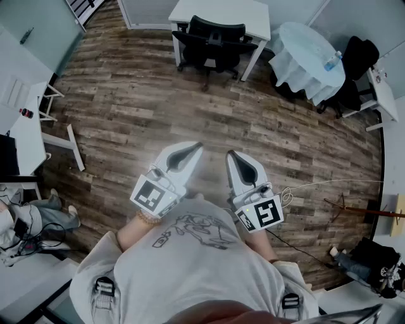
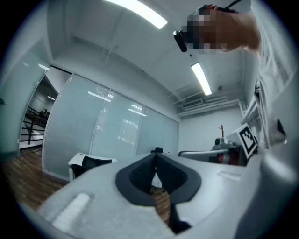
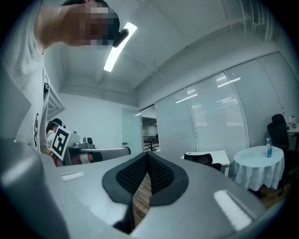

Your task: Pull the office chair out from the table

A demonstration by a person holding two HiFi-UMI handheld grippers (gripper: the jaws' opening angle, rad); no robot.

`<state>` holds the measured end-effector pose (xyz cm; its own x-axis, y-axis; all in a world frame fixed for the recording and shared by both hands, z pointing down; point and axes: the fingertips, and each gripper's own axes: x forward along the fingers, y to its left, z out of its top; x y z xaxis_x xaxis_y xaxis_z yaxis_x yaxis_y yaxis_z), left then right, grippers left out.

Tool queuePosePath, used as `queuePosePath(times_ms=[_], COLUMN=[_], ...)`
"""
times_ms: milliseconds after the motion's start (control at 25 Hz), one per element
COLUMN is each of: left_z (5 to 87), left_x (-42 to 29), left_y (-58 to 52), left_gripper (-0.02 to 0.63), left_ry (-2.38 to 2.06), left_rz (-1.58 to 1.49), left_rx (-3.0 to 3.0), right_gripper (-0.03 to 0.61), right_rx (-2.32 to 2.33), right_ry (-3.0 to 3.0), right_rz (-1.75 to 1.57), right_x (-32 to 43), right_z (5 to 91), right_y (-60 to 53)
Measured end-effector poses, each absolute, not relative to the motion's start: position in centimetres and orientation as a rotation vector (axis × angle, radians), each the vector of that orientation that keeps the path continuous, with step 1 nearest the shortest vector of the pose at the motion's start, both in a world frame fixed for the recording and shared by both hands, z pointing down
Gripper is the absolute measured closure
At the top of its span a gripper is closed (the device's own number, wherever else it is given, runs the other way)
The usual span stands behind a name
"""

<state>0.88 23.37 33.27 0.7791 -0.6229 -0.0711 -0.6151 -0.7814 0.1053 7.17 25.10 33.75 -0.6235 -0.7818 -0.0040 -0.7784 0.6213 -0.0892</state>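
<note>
One office chair: black, pushed in at the white table on the far side of the room.
Step in hand: approach, by my judgement; chair untouched.
Next move: cross the wooden floor, open the jaws, and take the backrest, probably at its top edge, though it shows small.
Chair to jaws: well apart, ahead of both.
Left gripper: jaws pressed together, nothing held.
Right gripper: jaws pressed together, nothing held.

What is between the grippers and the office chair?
Only bare wood floor. In the head view nothing stands between the shut left gripper, the shut right gripper and the chair at the table.
</note>
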Motion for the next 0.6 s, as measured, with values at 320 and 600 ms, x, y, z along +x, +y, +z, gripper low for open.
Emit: queuePosePath(times_ms=[320, 600], left_z=[33.6, 33.3], left_x=[0.4, -1.3], left_y=[22.4, 20.8], left_gripper=[0.609, 0.609], left_ry=[-1.006, -1.003], left_rz=[-0.16, -0.157], left_rx=[2.881, 2.881], right_gripper=[0.572, 0.572], right_rx=[-1.335, -1.304], right_ry=[2.782, 2.761], right_rz=[-0.138, -0.209], right_x=[6.7, 5.0], right_z=[33.9, 33.9], right_y=[24.0, 22.1])
